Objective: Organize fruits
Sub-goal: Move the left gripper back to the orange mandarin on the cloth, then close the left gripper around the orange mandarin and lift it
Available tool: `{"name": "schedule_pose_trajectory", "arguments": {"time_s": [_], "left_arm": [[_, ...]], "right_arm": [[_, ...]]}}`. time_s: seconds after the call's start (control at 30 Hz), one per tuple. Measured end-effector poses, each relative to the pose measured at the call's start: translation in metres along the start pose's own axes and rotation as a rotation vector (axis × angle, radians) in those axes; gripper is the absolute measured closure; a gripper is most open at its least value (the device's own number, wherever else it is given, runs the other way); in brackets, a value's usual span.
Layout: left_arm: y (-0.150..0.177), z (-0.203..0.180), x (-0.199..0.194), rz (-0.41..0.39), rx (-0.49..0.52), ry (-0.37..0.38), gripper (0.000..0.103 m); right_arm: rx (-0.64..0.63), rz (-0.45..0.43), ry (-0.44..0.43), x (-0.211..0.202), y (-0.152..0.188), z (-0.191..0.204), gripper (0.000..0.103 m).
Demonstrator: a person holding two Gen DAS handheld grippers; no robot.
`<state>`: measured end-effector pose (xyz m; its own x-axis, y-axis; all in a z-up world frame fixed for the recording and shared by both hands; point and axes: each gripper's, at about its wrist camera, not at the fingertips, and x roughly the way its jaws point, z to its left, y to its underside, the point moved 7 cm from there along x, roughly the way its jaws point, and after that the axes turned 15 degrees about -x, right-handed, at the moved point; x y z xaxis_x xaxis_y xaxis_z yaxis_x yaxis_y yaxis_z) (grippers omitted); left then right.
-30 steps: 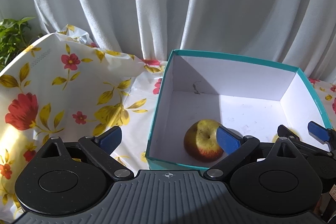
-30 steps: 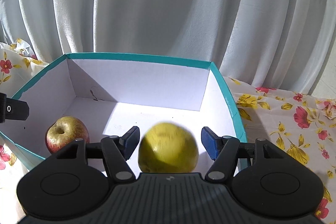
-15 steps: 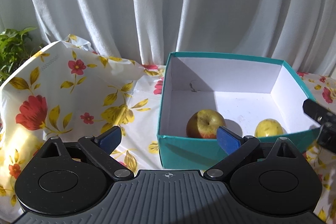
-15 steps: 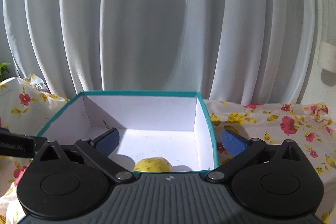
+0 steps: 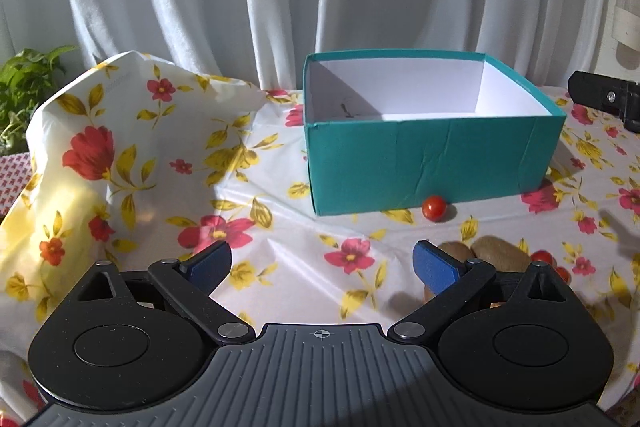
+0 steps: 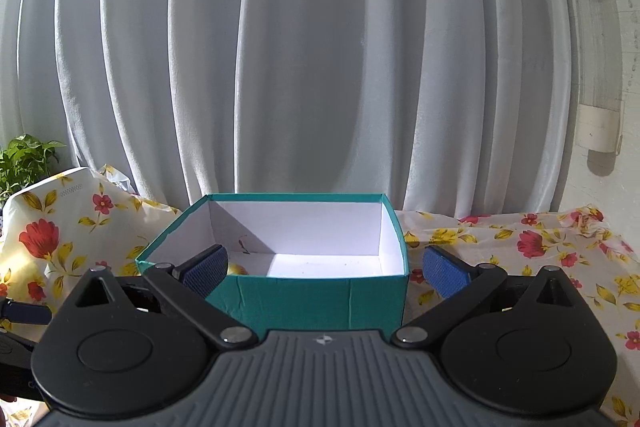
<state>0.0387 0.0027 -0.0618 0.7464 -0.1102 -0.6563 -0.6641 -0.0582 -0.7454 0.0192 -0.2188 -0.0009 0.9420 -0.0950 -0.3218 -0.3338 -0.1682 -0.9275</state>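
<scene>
Two grippers are seen spread wide with nothing held: the left gripper (image 5: 322, 265) is hovering low over the desk (image 5: 288, 247), and the right gripper (image 6: 325, 267) is held higher, facing the teal box (image 6: 312, 297). Loose fruit is scattered on the floral cloth near the box: a cherry tomato (image 5: 434, 206) sits just beside the box's near wall, and kiwis (image 5: 500, 253) with more small tomatoes (image 5: 543, 256) are tucked just right of the left gripper's right finger.

What could go sideways, imo: the cherry tomato is round and tiny, so it could easily be nudged and rolled off across the cloth if it's approached off-centre, or squished if it's pinched too hard. The kiwis are packed close together, so a neighbour could get knocked while one is being grabbed. The cloth is rumpled too, so things could be shifted if it's snagged.

As for views: the fruit on the desk is only shown by the left wrist camera. From the right wrist camera a sliver of yellow fruit (image 6: 237, 269) inside the box, at its left side, can be made out, which is hidden by the box wall in the left view.
</scene>
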Motion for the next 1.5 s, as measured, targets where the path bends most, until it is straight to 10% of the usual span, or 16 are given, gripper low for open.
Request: {"name": "schedule_pose_trajectory", "arguments": {"time_s": [0.57,1.5], "left_arm": [[0.087,0.011,-0.003,0.101,0.072,0.011,0.019],[0.104,-0.001,0.002,0.172,0.054,0.063,0.057]], "right_arm": [[-0.048,-0.005,0.000,-0.056,0.017,0.017,0.000],[-0.102,0.013,-0.034,-0.067,0.023,0.031,0.000]]}}
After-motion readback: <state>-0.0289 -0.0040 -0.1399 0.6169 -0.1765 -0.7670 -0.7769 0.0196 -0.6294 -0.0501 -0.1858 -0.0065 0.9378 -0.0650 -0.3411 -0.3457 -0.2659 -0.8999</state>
